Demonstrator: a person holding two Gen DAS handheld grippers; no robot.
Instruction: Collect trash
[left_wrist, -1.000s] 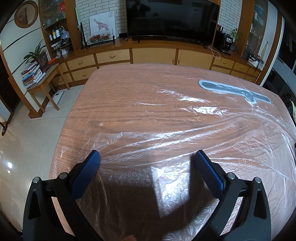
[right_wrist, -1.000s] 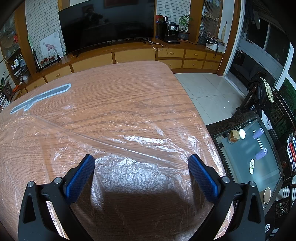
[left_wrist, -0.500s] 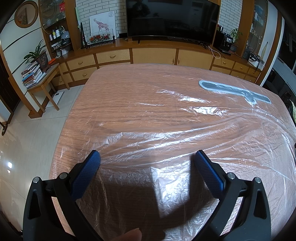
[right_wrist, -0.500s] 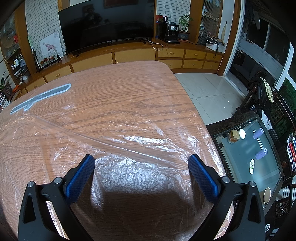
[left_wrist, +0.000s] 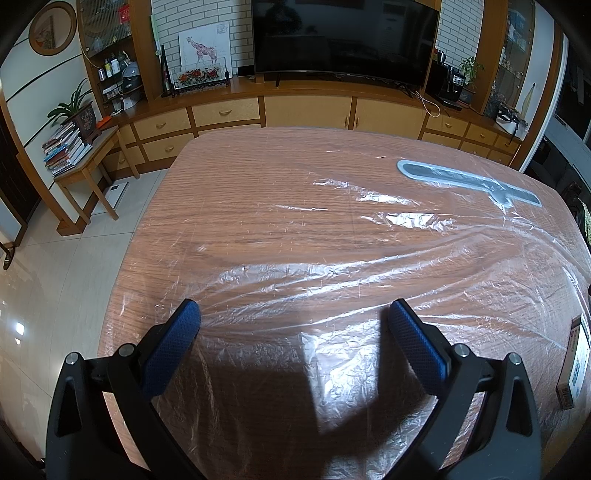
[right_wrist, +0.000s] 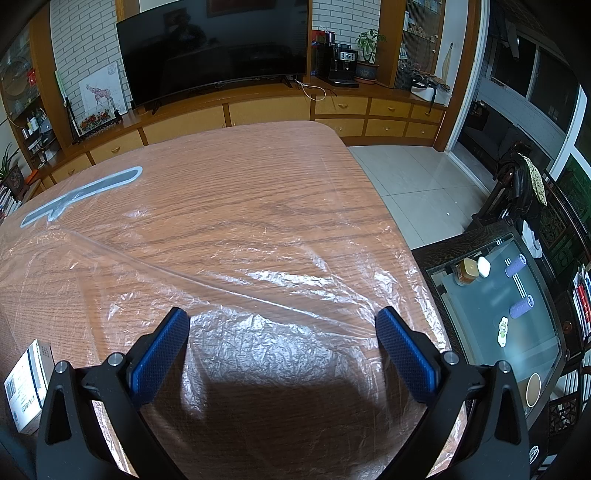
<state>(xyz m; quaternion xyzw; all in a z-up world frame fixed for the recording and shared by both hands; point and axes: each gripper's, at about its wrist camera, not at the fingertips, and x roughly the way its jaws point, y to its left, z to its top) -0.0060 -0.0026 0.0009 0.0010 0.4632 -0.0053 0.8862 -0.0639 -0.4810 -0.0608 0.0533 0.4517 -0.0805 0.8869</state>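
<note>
Both the left tongs and right tongs hang released above the plastic-covered surface. A small cardboard box lies between them, touching neither.

— On the tabletop?
— One clear plastic sheet, one small box, one grey strip.
— Beyond it?
— One television, one giraffe picture, two purple rolls.
</note>
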